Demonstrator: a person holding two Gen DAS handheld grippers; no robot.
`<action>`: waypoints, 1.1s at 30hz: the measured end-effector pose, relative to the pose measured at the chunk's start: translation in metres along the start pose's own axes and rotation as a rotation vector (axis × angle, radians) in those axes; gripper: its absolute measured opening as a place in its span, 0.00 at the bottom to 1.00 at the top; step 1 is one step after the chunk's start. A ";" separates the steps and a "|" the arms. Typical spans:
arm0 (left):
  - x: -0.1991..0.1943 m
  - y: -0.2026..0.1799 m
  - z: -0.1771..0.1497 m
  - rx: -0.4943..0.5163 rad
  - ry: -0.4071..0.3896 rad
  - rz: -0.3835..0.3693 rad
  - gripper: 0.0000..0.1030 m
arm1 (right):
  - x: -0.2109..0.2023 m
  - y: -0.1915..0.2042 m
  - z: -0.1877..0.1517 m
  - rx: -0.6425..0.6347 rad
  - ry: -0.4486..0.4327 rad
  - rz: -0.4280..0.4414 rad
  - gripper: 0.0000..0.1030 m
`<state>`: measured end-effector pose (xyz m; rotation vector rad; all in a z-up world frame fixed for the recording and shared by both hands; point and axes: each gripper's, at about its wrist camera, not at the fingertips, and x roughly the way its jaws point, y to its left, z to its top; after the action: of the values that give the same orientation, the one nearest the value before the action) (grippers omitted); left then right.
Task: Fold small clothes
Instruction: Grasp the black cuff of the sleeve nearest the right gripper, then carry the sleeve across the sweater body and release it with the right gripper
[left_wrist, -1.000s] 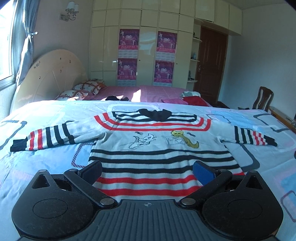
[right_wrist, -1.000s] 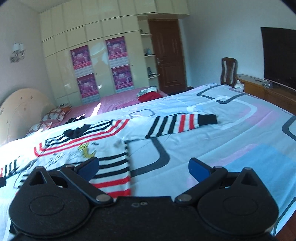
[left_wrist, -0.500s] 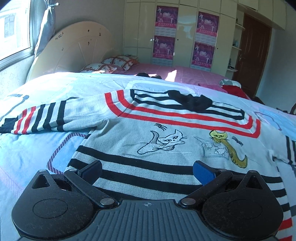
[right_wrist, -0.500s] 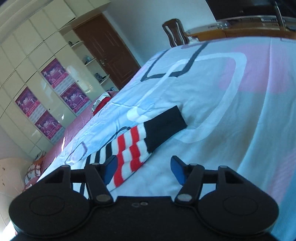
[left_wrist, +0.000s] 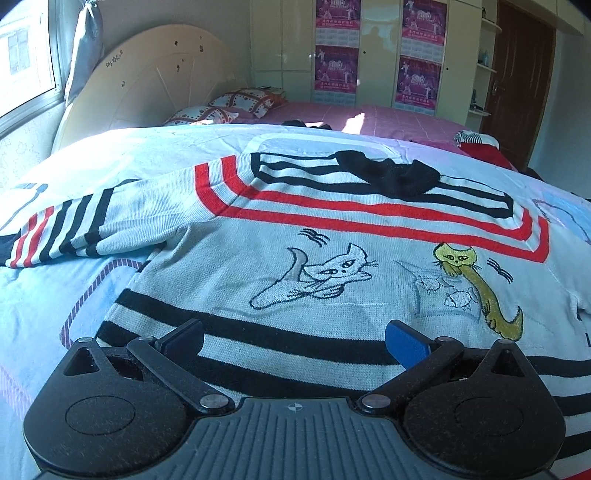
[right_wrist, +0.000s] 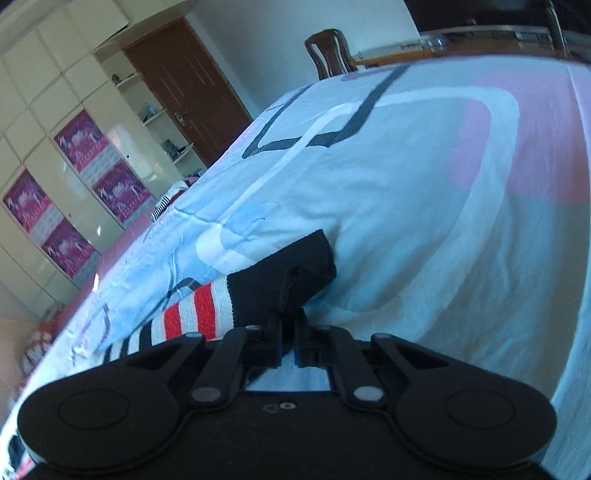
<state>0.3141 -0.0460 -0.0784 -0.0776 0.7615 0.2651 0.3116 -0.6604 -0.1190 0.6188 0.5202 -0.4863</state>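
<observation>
Sweater flat on bed, R gripper clenched on cuff, L gripper jaws wide, bare sheet beyond cuff edge.

Room: bedroom. A cream wardrobe wall carries four magenta posters. A brown door stands to its right, with open shelves beside it. A rounded cream headboard stands near a window with a tied curtain. Patterned pillows lie on pink bedding. A wooden chair stands against a white wall. Sunlight falls across the bed.
</observation>
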 end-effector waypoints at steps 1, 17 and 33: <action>0.000 0.004 0.003 0.007 -0.008 0.002 1.00 | -0.001 0.008 -0.001 -0.033 -0.002 -0.025 0.07; 0.022 0.123 0.032 0.011 -0.033 -0.058 1.00 | -0.102 0.277 -0.094 -0.589 -0.093 0.314 0.06; 0.048 0.122 0.038 -0.104 -0.006 -0.195 1.00 | -0.124 0.333 -0.212 -0.809 0.059 0.462 0.19</action>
<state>0.3408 0.0879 -0.0809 -0.2484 0.7278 0.1191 0.3408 -0.2529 -0.0563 -0.0383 0.5562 0.1939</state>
